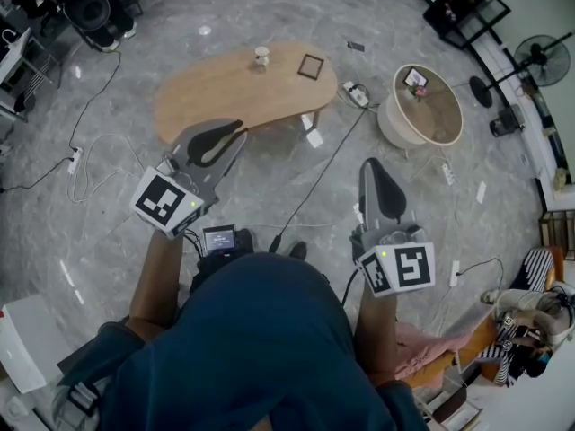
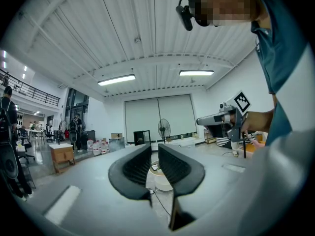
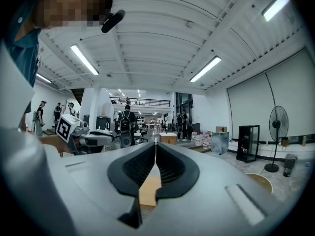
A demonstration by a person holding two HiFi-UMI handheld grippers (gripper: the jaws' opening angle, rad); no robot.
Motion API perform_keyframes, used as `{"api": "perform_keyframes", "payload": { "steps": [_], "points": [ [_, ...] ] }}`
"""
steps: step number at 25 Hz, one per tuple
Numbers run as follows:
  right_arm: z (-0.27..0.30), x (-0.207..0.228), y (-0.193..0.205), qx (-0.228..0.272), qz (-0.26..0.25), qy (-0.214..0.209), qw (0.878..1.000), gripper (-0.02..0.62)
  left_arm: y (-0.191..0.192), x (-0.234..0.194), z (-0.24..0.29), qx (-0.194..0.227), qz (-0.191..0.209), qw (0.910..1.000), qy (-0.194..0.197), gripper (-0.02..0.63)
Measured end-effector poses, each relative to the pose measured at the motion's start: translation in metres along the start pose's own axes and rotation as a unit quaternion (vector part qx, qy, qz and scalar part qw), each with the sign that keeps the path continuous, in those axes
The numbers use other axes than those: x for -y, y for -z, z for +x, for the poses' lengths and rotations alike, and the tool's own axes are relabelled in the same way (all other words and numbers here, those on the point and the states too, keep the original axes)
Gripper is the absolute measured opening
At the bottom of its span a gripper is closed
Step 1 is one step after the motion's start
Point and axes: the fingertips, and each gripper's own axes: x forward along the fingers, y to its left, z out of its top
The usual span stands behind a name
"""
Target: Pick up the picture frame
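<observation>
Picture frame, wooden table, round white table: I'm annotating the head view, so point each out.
picture frame [image 1: 310, 66], head view, its centre.
wooden table [image 1: 220, 92], head view, bare top.
round white table [image 1: 392, 126], head view, side wall.

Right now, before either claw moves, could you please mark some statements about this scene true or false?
1. The picture frame lies on the wooden coffee table. True.
2. The left claw is shut on the picture frame. False: its jaws stand apart with nothing between them, and the frame lies on the table, away from it.
3. The right claw is shut and empty. True.
4. The small white container touches the picture frame. False: it stands apart from the frame on the same table.
</observation>
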Motion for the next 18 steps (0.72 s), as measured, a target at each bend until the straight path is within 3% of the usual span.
{"api": "perform_keyframes", "payload": {
  "steps": [18],
  "points": [
    [0.021,-0.020,0.011,-0.017,-0.001,0.030,0.999,0.014,0.016,-0.025,-0.002,0.004,-0.012,0.9993,0.034,0.041]
  ]
}}
